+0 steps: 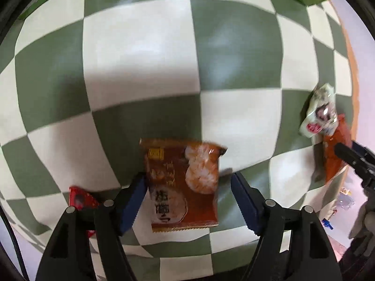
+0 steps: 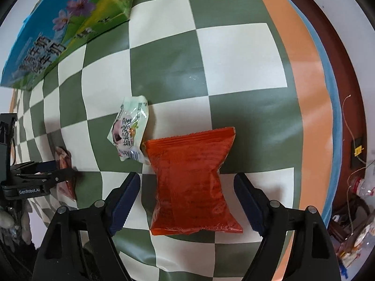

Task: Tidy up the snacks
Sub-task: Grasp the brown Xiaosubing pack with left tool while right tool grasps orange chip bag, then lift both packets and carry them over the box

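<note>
A brown snack packet (image 1: 182,185) lies flat on the green-and-white checked cloth (image 1: 140,53) between the pads of my left gripper (image 1: 187,182). The left pad sits at its edge and the right pad stands clear, so the gripper is open. An orange-red packet (image 2: 192,182) lies between the jaws of my right gripper (image 2: 187,178), which is open with a gap on both sides. A pale green packet (image 2: 130,128) rests just beyond, touching the orange-red one's corner. In the right wrist view the left gripper (image 2: 68,172) shows at the far left over the brown packet (image 2: 64,161).
A blue-and-green printed carton (image 2: 58,30) stands at the back left of the cloth. A small red packet (image 1: 80,197) lies beside my left finger. The table's orange rim (image 2: 307,75) curves along the right, with a bottle (image 2: 365,185) and clutter on the floor beyond.
</note>
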